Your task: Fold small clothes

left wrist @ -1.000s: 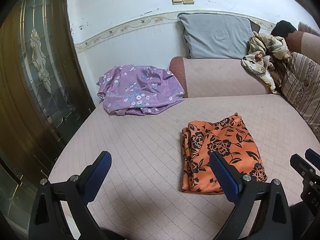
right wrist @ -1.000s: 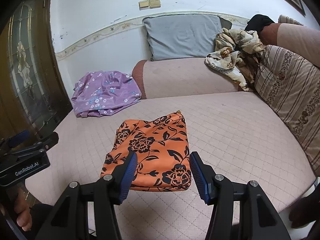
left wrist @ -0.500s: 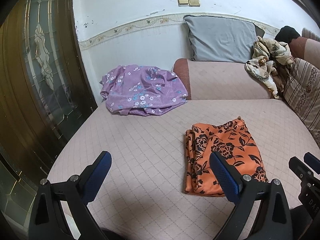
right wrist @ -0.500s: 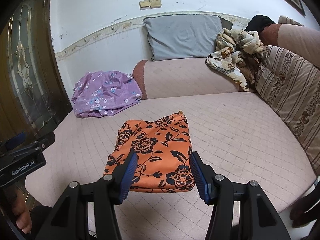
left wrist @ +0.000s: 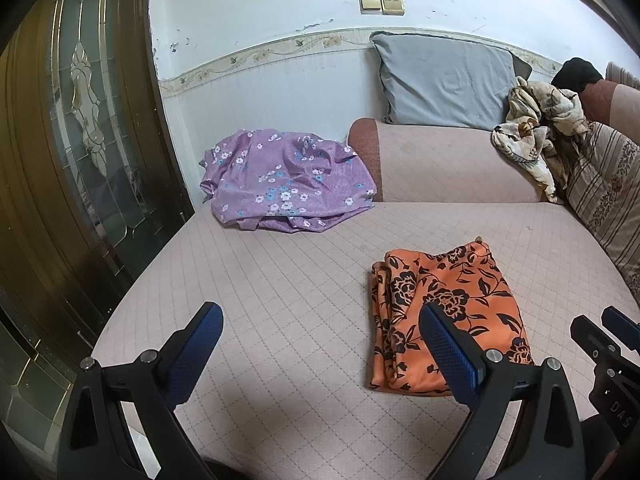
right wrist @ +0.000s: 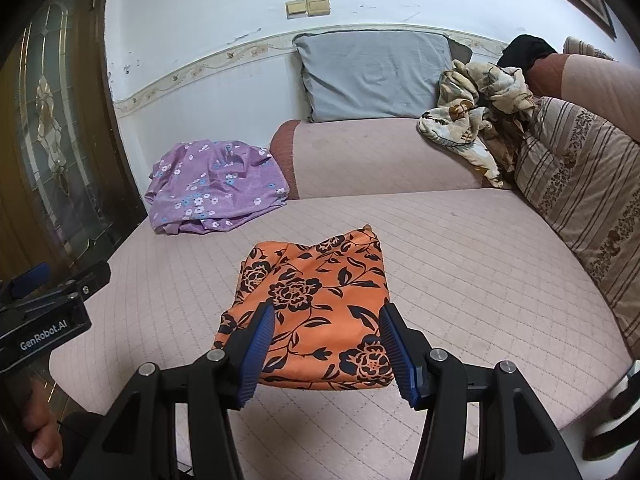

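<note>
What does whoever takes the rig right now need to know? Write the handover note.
Left claw: open, empty, above bare sofa seat.
Right claw: open, empty, over the near edge of the orange floral garment.
Orange garment: folded, lying flat mid-seat.
Purple floral garment: crumpled at the seat's back, by the armrest.
Cream floral garment: bunched on the armrest top.
Left: likely fold purple and cream.

Ahead of me a pink quilted sofa seat (left wrist: 280,280); at twelve o'clock a pale blue-white wall (left wrist: 260,8) with brass switches (left wrist: 382,4); at nine o'clock a dark wooden leaded-glass door (left wrist: 80,128); a grey pillow (right wrist: 372,74) at one o'clock.
</note>
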`<state>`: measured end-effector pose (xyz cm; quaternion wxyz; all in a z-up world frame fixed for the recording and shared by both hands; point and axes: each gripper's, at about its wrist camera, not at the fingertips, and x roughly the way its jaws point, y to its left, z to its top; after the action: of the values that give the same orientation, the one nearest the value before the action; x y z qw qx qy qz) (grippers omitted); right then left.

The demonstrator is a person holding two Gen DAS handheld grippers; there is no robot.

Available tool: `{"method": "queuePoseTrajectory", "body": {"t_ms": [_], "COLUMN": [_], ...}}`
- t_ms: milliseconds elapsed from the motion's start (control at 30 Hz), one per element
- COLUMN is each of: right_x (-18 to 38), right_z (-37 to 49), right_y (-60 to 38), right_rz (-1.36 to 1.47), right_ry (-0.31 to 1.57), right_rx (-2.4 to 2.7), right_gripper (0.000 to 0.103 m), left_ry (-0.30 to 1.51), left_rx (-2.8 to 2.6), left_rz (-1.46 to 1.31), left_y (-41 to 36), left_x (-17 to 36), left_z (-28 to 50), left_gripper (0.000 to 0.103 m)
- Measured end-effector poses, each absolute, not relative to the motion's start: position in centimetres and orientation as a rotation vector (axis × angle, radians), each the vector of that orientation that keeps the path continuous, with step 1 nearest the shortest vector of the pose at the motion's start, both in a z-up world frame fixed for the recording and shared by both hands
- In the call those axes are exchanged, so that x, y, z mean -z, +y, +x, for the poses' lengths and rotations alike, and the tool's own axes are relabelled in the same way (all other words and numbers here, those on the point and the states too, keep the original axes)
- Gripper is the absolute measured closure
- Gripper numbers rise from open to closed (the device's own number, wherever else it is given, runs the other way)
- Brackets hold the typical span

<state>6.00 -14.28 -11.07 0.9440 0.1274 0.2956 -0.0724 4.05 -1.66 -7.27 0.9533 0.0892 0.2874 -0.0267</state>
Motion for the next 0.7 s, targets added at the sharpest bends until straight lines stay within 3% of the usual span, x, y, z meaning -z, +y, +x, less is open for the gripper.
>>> {"method": "queuePoseTrajectory", "body": {"t_ms": [700], "right_x": [11.23], "right_z": [6.95], "right_y": [-13.34], "right_rz": [0.243], "right_ry": [0.611], "right_rx": [0.143], "right_gripper": [0.045], "left_ry": [0.591], "left_rx": [0.053], "left_rz": [0.174], "left_y": [-1.07], "left_x": [7.95], "left_z": [4.81], "left_gripper": [0.005]}}
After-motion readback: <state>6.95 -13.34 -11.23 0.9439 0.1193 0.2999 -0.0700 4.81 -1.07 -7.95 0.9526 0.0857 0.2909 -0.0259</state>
